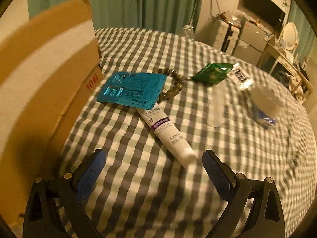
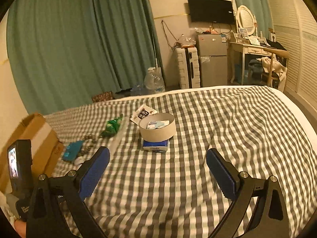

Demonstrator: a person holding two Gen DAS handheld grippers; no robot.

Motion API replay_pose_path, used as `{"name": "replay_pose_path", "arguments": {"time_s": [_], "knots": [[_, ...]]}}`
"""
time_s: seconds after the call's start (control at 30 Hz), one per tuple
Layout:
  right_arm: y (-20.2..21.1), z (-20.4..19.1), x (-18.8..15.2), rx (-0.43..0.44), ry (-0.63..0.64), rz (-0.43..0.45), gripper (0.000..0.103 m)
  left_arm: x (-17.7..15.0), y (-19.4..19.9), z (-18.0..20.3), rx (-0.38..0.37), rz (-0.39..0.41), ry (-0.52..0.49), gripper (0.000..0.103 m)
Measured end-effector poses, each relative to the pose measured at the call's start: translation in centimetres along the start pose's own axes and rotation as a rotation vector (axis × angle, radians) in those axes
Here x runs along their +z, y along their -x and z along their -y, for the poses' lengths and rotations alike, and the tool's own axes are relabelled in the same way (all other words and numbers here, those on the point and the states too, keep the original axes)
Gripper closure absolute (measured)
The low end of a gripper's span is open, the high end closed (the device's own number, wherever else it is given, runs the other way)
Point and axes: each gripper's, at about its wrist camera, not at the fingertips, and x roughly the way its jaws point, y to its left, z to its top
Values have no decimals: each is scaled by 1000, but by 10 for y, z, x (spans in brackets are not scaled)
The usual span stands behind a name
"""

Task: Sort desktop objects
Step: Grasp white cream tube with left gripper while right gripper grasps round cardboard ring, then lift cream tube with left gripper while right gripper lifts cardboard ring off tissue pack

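On the checked bedspread (image 1: 138, 198) lie a white tube (image 1: 168, 132), a teal sachet (image 1: 131, 89), a bead bracelet (image 1: 174, 83), a green packet (image 1: 212, 73) and a black-and-white sachet (image 1: 240, 78). A round white container (image 1: 266, 99) sits on a blue pack (image 1: 265, 120). My left gripper (image 1: 153, 164) is open, its tips just short of the tube's cap end. In the right wrist view my right gripper (image 2: 157, 162) is open over bare bedspread, with the round container (image 2: 157, 128) on the blue pack (image 2: 155, 146) a little ahead of it.
A cardboard box (image 1: 45, 75) stands at the left edge of the bed. Beyond the bed are green curtains (image 2: 79, 39), a water bottle (image 2: 154, 81), a suitcase (image 2: 188, 67), a fridge (image 2: 213, 59) and a dressing table (image 2: 255, 49). The left gripper's camera unit (image 2: 19, 166) shows at left.
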Motion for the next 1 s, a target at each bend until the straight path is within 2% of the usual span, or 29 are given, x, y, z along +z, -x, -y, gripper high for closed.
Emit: {"name": "replay_pose_path", "arguments": {"time_s": [0.07, 0.13, 0.37, 0.43, 0.5, 0.6, 0.7, 0.77, 0.83, 1.0], "knots": [[-20, 1, 1, 10, 12, -19, 5, -1, -12, -4, -30, -23, 31, 3], [-38, 0, 2, 10, 13, -53, 5, 0, -20, -7, -21, -36, 45, 3], [-88, -9, 13, -16, 76, -95, 5, 11, -33, -2, 4, 14, 62, 3], [-103, -11, 19, -22, 97, -104, 5, 12, -34, -1, 47, 33, 59, 17], [-116, -11, 25, -20, 110, -109, 5, 10, -30, -3, 73, 62, 89, 45], [-133, -9, 32, -3, 107, -130, 5, 9, -30, 0, 65, 81, 79, 66], [-150, -10, 34, 24, 120, -185, 5, 6, -29, 4, 96, 102, 58, 70], [-154, -13, 34, 34, 139, -191, 5, 5, -29, 7, 102, 112, 45, 72], [-151, -14, 31, 30, 149, -195, 22, 3, -28, 5, 87, 113, 53, 73], [-121, -3, 28, -1, 111, -167, 21, -3, -21, 9, 75, 117, 23, 76]]}}
